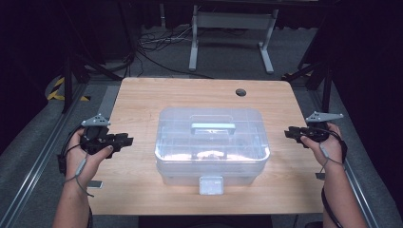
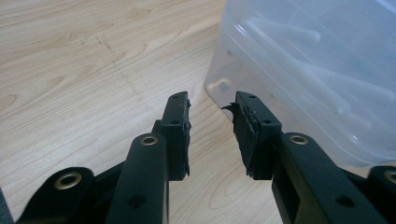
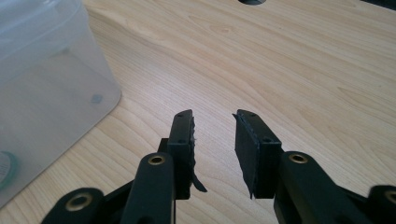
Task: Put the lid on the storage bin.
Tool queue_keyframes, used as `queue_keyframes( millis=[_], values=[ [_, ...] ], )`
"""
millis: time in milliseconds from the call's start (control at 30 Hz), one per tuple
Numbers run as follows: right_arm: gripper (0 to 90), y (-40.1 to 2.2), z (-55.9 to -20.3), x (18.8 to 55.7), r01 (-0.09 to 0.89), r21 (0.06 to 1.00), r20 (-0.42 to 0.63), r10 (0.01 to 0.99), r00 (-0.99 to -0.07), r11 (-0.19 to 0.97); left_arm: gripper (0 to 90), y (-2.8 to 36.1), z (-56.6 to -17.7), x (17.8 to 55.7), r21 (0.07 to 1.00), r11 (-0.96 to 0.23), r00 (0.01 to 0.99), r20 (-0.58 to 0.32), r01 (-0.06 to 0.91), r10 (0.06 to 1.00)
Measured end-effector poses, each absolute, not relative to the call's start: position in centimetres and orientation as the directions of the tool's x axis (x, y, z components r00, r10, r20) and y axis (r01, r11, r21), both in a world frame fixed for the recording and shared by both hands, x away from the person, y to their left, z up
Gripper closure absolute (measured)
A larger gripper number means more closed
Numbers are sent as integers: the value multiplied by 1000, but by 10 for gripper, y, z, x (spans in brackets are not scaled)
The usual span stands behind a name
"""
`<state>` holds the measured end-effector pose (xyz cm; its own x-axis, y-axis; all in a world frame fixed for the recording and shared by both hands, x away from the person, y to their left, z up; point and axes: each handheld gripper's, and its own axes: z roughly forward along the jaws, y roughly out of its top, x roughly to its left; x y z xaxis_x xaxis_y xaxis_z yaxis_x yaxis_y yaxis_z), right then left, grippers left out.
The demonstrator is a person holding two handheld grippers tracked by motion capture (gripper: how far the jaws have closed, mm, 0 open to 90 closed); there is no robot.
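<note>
High view: a clear plastic box (image 1: 211, 142) with its lid on sits at the centre of a wooden table (image 1: 142, 95), its front latch (image 1: 211, 185) at lower centre of the frame. At left, the left gripper (image 1: 124, 139) hangs beside the box, jaws apart and empty. At right, the right gripper (image 1: 289, 133) does likewise, jaws apart, holding nothing. Neither touches the box. Work on it looks unstarted: lid closed, handle (image 1: 213, 127) untouched, everything left to do.
</note>
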<state>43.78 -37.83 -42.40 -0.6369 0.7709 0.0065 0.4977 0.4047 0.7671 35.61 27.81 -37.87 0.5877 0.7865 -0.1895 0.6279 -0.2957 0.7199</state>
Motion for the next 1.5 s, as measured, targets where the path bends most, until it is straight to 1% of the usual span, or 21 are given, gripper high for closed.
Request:
queue_keyframes(
  millis=[100, 167, 233, 700, 900, 1000, 1167, 1300, 1367, 1467, 1500],
  values=[
    [639, -377, -429, 438, 479, 767, -16, 759, -651, 427, 657, 278, -383, 360, 714, -305, 594, -190, 630, 782],
    [636, -377, -433, 437, 479, 758, -20, 749, -662, 443, 654, 277, -384, 361, 711, -304, 595, -197, 634, 779],
    [636, -376, -437, 437, 485, 753, -12, 746, -666, 444, 655, 277, -387, 363, 709, -305, 603, -211, 636, 769],
    [642, -368, -462, 439, 513, 710, 9, 722, -692, 482, 656, 272, -397, 370, 686, -326, 615, -223, 650, 757],
    [642, -359, -473, 438, 503, 710, 10, 707, -707, 493, 660, 271, -403, 372, 672, -332, 613, -228, 661, 757],
    [639, -353, -480, 438, 508, 694, 15, 695, -719, 510, 662, 270, -404, 373, 667, -337, 614, -230, 665, 755],
    [639, -349, -483, 436, 506, 702, 19, 697, -717, 501, 660, 267, -408, 375, 656, -347, 615, -228, 670, 755],
    [613, -347, -488, 433, 507, 728, 16, 728, -686, 462, 665, 266, -408, 375, 652, -350, 615, -229, 672, 754],
    [583, -346, -489, 431, 521, 738, 39, 743, -668, 429, 664, 266, -408, 375, 653, -350, 615, -228, 671, 754],
    [484, -345, -492, 430, 523, 742, 35, 755, -654, 419, 663, 266, -409, 375, 652, -350, 616, -230, 673, 754],
    [484, -345, -492, 430, 523, 742, 35, 755, -654, 419, 661, 266, -409, 375, 652, -350, 616, -230, 673, 754]
  ],
)
